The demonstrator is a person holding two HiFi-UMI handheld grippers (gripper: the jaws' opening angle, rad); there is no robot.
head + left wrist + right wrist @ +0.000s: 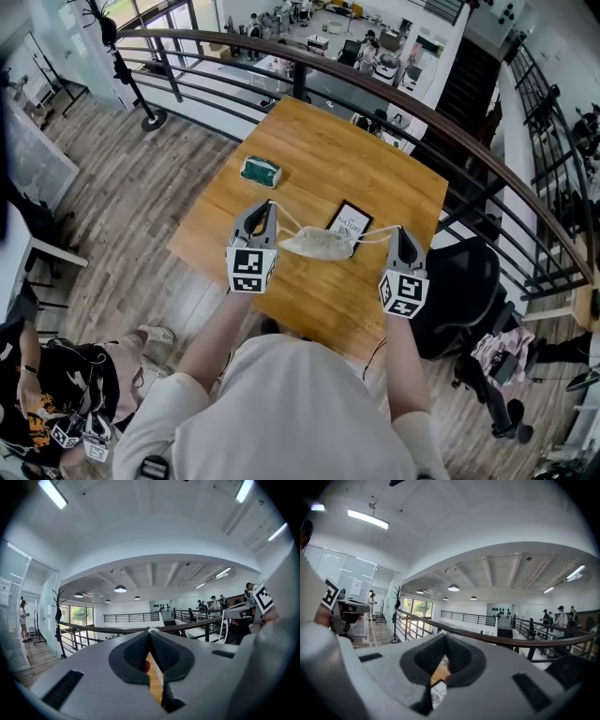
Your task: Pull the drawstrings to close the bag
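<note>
A pale drawstring bag (317, 244) hangs gathered between my two grippers above the wooden table (375, 159). One white drawstring (286, 218) runs from the bag's left end up to my left gripper (269, 206), whose jaws are shut on it. Another drawstring (375, 236) leads from the right end to my right gripper (397, 231), also shut on its cord. In the left gripper view the jaws (150, 631) meet at the tip, and the right gripper shows at the right edge. In the right gripper view the jaws (445, 634) are closed too.
A green packet (261, 172) lies on the table's left part. A black-framed card (350, 223) sits just behind the bag. A curved railing (450, 131) runs behind the table, a black chair (469, 291) stands at its right, and a person (56, 394) sits on the floor at lower left.
</note>
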